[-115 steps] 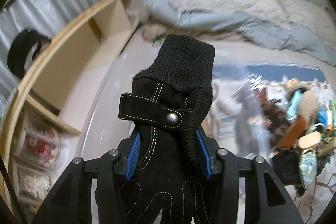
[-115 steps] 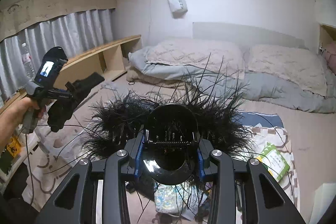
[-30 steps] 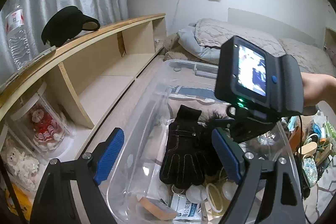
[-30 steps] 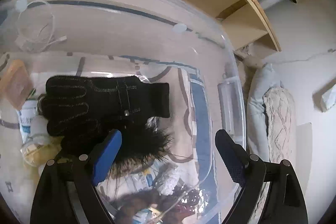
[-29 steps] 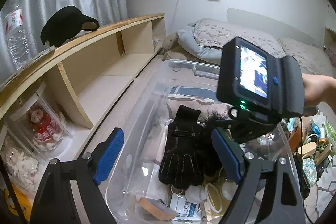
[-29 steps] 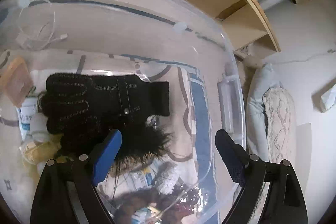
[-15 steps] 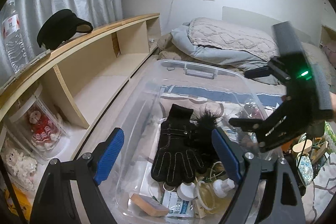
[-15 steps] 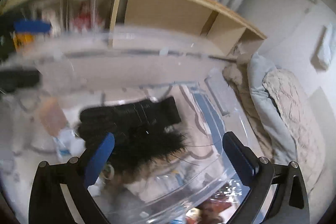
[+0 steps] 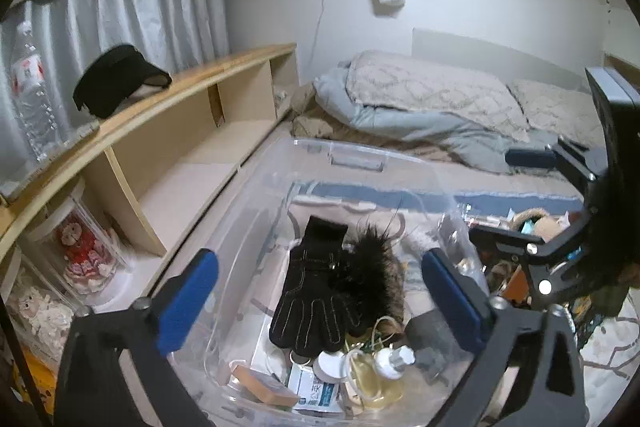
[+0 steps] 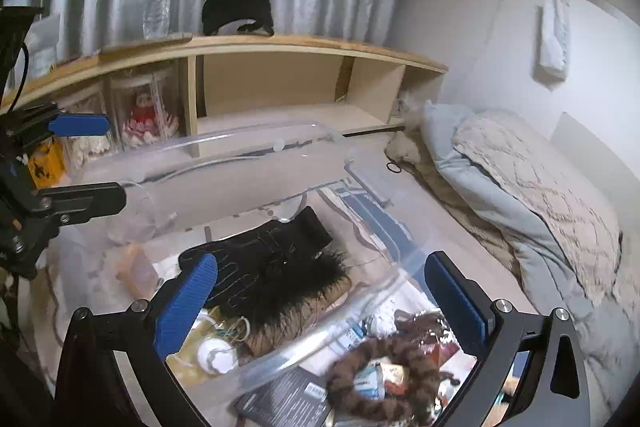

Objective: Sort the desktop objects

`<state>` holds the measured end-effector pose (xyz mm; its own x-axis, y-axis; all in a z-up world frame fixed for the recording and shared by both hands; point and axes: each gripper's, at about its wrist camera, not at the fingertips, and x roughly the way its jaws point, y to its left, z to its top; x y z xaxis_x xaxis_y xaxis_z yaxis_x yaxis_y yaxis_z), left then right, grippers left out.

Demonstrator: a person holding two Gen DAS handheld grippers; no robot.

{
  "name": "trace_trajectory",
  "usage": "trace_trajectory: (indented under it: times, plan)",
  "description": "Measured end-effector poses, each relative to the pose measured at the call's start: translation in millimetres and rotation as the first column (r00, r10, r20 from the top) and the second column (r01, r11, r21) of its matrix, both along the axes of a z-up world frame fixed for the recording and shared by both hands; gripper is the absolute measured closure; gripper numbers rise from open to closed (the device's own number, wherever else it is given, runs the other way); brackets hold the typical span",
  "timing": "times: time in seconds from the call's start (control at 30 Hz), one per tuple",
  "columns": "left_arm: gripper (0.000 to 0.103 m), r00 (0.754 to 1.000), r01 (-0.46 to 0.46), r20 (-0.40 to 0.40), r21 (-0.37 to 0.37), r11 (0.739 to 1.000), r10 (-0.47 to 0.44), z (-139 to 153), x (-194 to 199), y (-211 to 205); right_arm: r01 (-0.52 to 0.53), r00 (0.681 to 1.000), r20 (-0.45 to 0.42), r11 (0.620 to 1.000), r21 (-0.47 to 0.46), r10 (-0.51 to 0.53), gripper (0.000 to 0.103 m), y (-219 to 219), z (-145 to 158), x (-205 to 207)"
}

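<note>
A black glove lies flat in the clear plastic bin. A black feathery piece rests against the glove's right side. My left gripper hovers above the bin's near end, its jaws opening, and nothing is pressed between them. My right gripper hangs over the bin's right rim, open wide and empty. Each gripper shows at the edge of the other's view: the right gripper and the left gripper.
Small bottles, a packet and a tan block fill the bin's near end. A wooden shelf with a black cap, a water bottle and a cased doll runs along the left. Bedding lies behind. A brown braid and clutter sit outside the bin.
The glove and the feathery piece, once held, lie in the bin. Both grippers have drawn back and up; the right one rolled upright and swung right. The left jaws have widened.
</note>
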<state>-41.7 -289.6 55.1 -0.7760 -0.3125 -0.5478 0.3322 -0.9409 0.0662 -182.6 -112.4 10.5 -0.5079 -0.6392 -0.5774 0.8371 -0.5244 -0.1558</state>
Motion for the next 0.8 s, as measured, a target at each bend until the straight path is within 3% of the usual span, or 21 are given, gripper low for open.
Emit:
trace_trajectory:
  times: [0.47, 0.8]
  plan:
    - [0.0, 0.999, -0.002, -0.038, -0.057, 0.998, 0.0, 41.8, 40.6, 47.4, 0.09, 0.996, -0.01, 0.991, -0.096, -0.091, 0.0, 48.4, 47.3, 49.6]
    - [0.0, 0.997, 0.008, -0.076, -0.05, 0.999, -0.012, 58.0, 72.0, 81.7, 0.153, 0.987, -0.025, 0.978, -0.142, -0.158, 0.0, 93.2, 57.5, 85.7]
